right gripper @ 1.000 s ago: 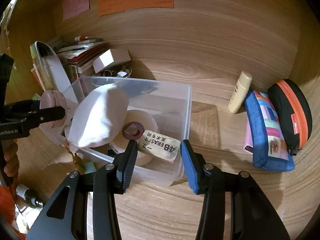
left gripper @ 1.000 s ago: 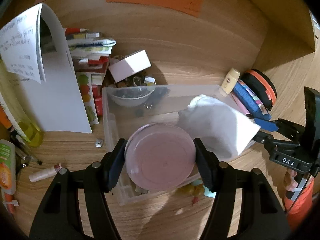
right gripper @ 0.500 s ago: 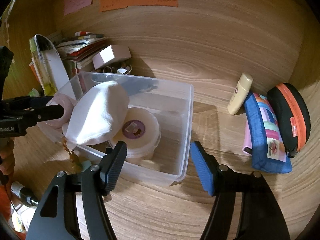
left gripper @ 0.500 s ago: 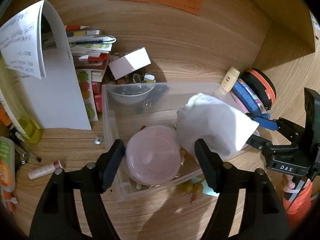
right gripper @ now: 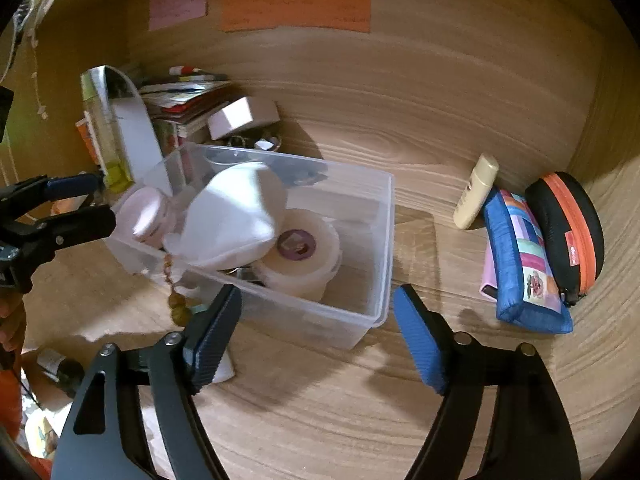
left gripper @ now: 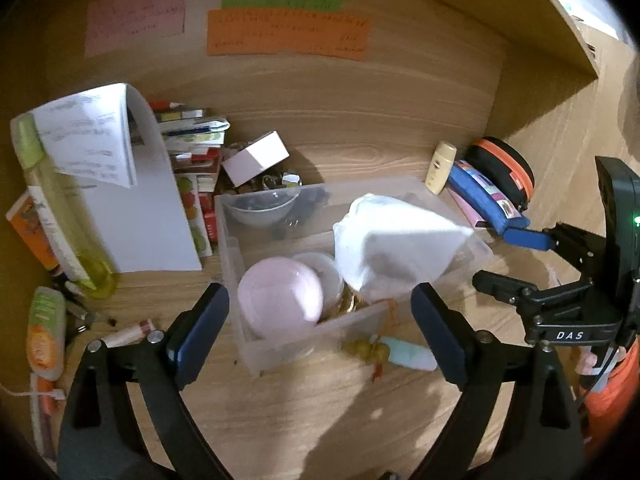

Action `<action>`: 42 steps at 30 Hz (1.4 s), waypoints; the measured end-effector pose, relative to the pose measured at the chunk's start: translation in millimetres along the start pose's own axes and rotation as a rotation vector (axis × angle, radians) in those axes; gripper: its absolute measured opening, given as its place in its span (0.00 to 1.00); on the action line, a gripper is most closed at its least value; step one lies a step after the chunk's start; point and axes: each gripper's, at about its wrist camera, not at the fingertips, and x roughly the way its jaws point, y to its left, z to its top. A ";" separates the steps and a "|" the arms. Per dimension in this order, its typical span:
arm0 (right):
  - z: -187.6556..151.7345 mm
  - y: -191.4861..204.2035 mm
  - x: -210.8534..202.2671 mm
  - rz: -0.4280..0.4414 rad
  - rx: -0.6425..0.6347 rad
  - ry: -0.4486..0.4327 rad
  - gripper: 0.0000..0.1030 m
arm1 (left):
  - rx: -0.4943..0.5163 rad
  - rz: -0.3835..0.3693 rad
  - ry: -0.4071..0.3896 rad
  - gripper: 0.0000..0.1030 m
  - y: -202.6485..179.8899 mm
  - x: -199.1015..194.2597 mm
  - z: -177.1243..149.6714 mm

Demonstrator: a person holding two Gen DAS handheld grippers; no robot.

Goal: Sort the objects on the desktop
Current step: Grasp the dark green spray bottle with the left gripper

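Left claw (left gripper: 320,328) spread wide, nothing in it; pink round container (left gripper: 280,300) sits just ahead betw. its fingers, inside clear bin (left gripper: 276,348) w/ white cloth pouch (left gripper: 396,256). Right claw (right gripper: 316,336) also spread, empty, bin's near wall directly ahead on worktop (right gripper: 320,420).

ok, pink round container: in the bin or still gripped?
In the bin. The pink container leans against the clear bin's near wall, and the left gripper is open, clear of it.

Clear glossy plastic bin (right gripper: 372,240), white cloth pouch (right gripper: 236,216), wood-grain desk (right gripper: 400,420)
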 end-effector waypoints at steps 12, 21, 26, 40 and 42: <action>-14.9 25.8 -22.8 0.015 -0.041 -0.023 0.77 | 0.007 0.119 0.005 0.94 14.9 -30.8 -39.4; -28.6 34.8 -24.8 0.030 -0.049 -0.011 0.78 | -0.015 0.109 0.062 0.94 24.5 -46.5 -80.2; -37.0 38.5 -13.5 0.047 -0.042 0.025 0.78 | -0.026 0.112 0.081 0.94 25.2 -56.7 -100.8; -37.5 61.6 13.3 0.111 -0.055 0.094 0.77 | 0.010 0.043 0.134 0.94 13.7 -60.5 -139.5; -37.4 62.9 14.1 0.110 -0.057 0.098 0.77 | 0.025 0.036 0.152 0.94 11.7 -54.4 -142.8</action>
